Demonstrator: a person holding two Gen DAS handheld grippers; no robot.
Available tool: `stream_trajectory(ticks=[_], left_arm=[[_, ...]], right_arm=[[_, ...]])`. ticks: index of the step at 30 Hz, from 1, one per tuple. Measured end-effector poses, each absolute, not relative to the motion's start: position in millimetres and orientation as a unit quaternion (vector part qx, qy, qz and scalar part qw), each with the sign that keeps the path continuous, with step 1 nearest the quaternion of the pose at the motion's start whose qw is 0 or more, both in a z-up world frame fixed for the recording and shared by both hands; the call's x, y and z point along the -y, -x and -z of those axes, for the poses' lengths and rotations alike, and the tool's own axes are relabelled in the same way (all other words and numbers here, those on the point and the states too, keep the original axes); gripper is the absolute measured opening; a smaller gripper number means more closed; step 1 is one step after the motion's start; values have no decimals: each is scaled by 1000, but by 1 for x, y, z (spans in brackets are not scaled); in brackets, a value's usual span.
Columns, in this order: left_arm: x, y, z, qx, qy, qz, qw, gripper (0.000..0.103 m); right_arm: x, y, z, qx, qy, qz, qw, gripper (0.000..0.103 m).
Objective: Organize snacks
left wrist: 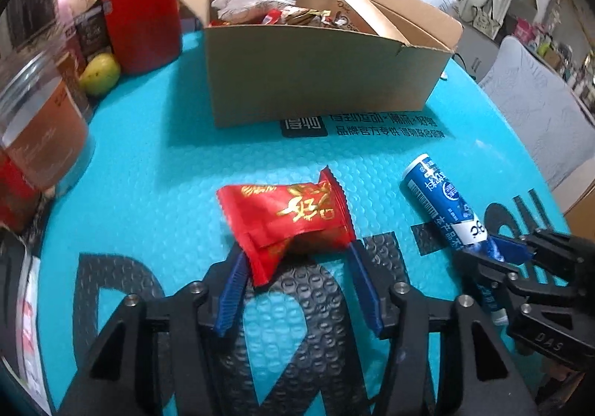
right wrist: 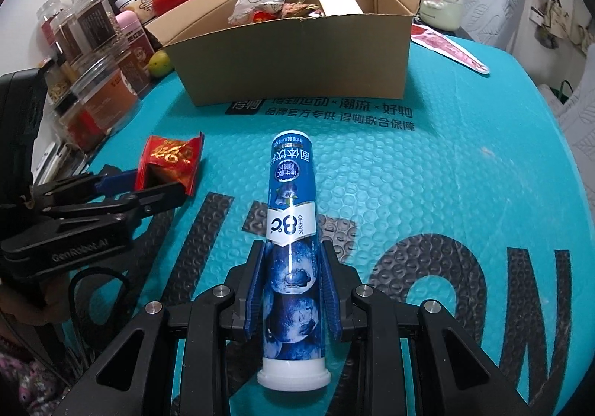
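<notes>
**Pickup on both sides, box waiting ahead**

Snacks are being gathered off the turquoise padded counter (right wrist: pixel 465 163) two at a time. The right claw (right wrist: pixel 292 289) straddles a blue tube (right wrist: pixel 292 200) lying lengthwise between its blue pads, which press against both flanks of the tube, so it looks clamped on it, white cap toward the wrist. The left claw (left wrist: pixel 295 263) stands apart around the near end of a red gold-printed packet (left wrist: pixel 286 215); the pads sit at the wrapper's edges and have not visibly pinched it. Both items lie flat on the counter, near each other, well short of the open cardboard box (right wrist: pixel 293 58), which already holds wrapped snacks.

Judging from this, the step is grasping. Next, the left side needs closing on the crinkly, thin packet, which may slip. Then both must lift over the box's front wall before letting go.
</notes>
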State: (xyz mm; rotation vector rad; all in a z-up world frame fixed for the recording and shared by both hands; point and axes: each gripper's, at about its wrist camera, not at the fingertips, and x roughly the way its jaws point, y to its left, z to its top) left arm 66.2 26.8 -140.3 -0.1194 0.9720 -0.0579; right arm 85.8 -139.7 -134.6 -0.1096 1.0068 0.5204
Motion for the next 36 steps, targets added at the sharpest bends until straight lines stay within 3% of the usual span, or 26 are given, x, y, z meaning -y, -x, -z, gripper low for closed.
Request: stream_trajectory(ticks=[5, 20, 23, 25, 31, 36], left_arm=[[-18, -75, 145, -461, 26, 25, 887, 80], [-24, -100, 147, -464, 51, -18, 884, 83], [-22, -101, 148, -455, 44, -18, 889, 71], [-24, -102, 146, -446, 42, -13, 894, 46], [-32, -101, 143, -438, 43, 3, 898, 26], [-42, -98, 142, -436, 61, 9, 898, 19]], right_arm=[[134, -88, 135, -478, 58, -241, 843, 28], [132, -91, 136, -472, 63, -231, 848, 29], [128, -93, 137, -467, 71, -224, 852, 29], [125, -94, 138, -462, 80, -221, 855, 30], [118, -93, 138, -454, 98, -217, 859, 34], [117, -94, 139, -452, 92, -212, 862, 34]])
